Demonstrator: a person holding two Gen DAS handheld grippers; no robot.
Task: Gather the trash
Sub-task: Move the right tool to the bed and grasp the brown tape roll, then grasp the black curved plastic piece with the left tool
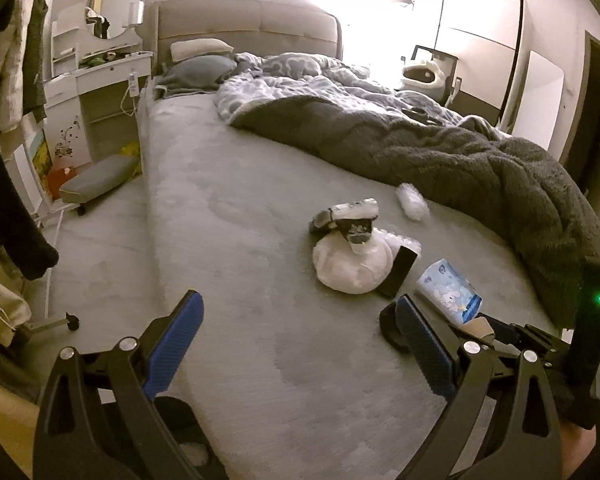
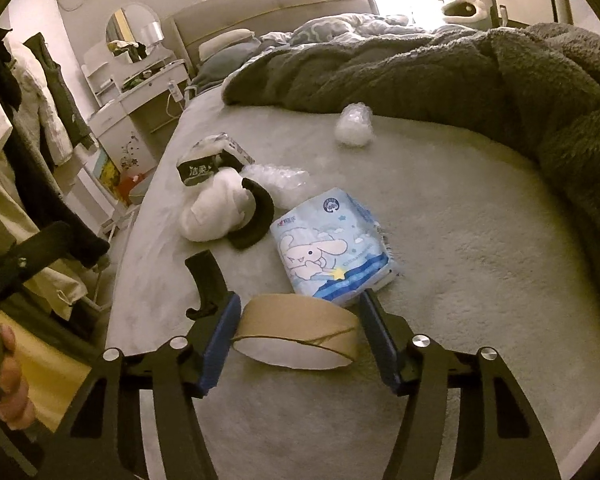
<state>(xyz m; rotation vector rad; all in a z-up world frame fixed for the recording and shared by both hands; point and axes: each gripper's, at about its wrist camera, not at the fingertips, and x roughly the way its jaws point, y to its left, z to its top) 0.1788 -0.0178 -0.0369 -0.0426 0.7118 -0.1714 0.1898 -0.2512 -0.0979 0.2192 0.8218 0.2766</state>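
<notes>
One cardboard ring [image 2: 296, 332], a brown tape core, is seen low in the centre of the right wrist view, lying on the bed [image 2: 460, 260] between the blue pads of the right gripper [image 2: 298, 340]. The ring is squashed to an oval; its long axis runs left to right across the frame, and its open hole faces the camera and slightly downward. The left pad [image 2: 220, 344] is pressed on its left end; the right pad appears to touch the right end, so the ring is gripped at a middling width. The right gripper is pointed forward and down at the mattress.

Just above the ring, a glossy blue pack [image 2: 332, 248] printed with a cartoon dog lies flat, tilted toward the upper left. To its left, a soft white bundle [image 2: 216, 212] is touched by a curved black piece [image 2: 256, 216] and a crumpled dark wrapper [image 2: 212, 164]; crinkled clear plastic [image 2: 280, 180] lies behind. A bubble-wrap wad [image 2: 354, 126] sits apart, near the fuzzy grey blanket [image 2: 420, 76].

In the left wrist view, the left gripper [image 1: 296, 340] is held wide over bare fleecy sheet, nothing between its pads. A hand [image 2: 4, 376] is seen at the lower left edge.
</notes>
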